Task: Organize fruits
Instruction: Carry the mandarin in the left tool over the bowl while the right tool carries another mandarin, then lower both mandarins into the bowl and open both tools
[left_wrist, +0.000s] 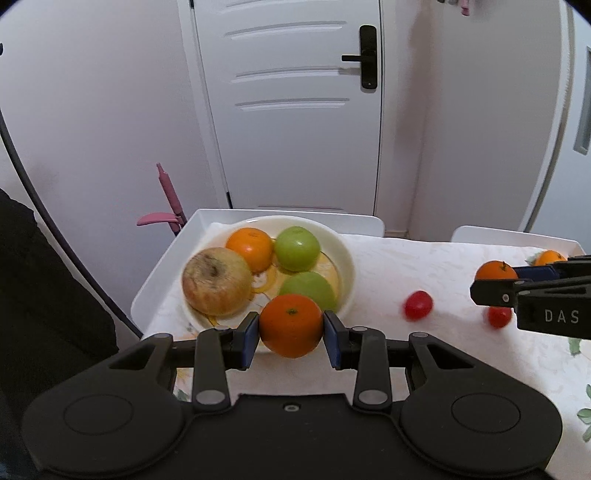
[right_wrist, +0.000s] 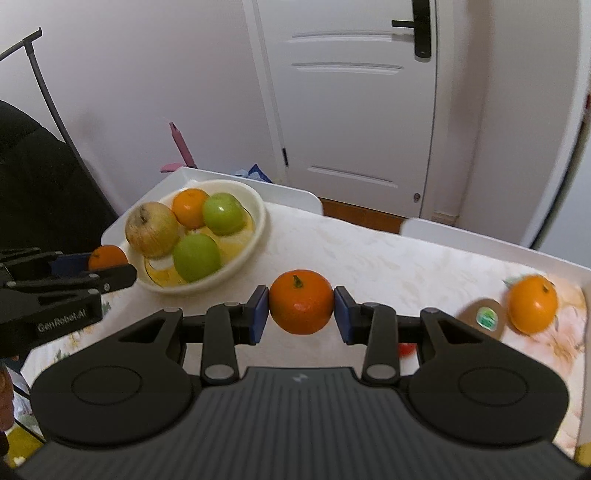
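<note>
The left gripper (left_wrist: 291, 326) is pinching a mandarin (left_wrist: 291, 325) between its blue fingers (left_wrist: 250, 338), pressing on its two widest sides so the round fruit cannot roll out, and is carrying it clear of the desk (left_wrist: 424, 354) just in front of the near rim of the cream bowl (left_wrist: 345, 254). The right gripper (right_wrist: 301, 307) is clamping a second mandarin (right_wrist: 301, 307) in the same way, stem up, over the middle of the desk, to the right of the bowl. Judging from the task, both fruits are being brought toward the bowl, which is sitting at the far left corner and already holding a russet apple (left_wrist: 216, 281), two green apples (left_wrist: 297, 248) and an orange (left_wrist: 250, 248); these are crowding the far and left side, leaving the near right part as the likelier landing spot. Still waiting loose on the desk are two small red tomatoes (left_wrist: 418, 304), a kiwi with a sticker (right_wrist: 484, 316) and another orange (right_wrist: 532, 303) at the far right. The round loose fruit may well roll if nudged.
</note>
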